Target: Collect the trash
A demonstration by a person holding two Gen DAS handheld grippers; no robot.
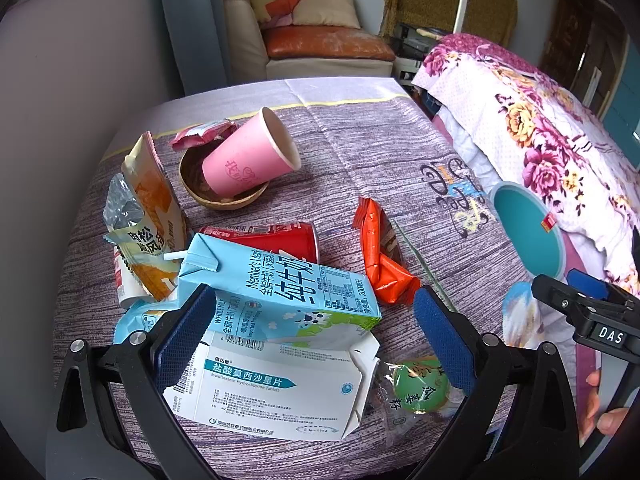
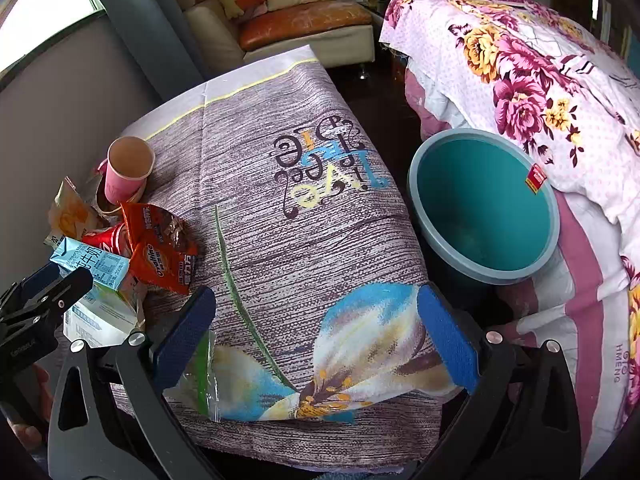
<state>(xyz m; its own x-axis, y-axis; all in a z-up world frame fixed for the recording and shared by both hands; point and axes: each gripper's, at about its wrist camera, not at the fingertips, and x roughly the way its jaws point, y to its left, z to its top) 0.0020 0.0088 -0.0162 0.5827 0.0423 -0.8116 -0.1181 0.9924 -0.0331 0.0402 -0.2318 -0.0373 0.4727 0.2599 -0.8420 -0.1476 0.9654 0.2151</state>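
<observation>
We see a milk carton (image 1: 280, 292) lying on a medicine box (image 1: 272, 392), a can (image 1: 276, 238) behind it, a cup (image 1: 250, 156) tipped in a bowl (image 1: 224, 196) farther back, a wrapper (image 1: 384, 256) to the right, perhaps touching the can, a bin (image 2: 480, 204) beside the table's (image 2: 304, 240) right edge.

The right claw (image 2: 316, 336) hangs spread over the tablecloth (image 2: 304, 240), teal bin (image 2: 484, 204) just beside.
</observation>
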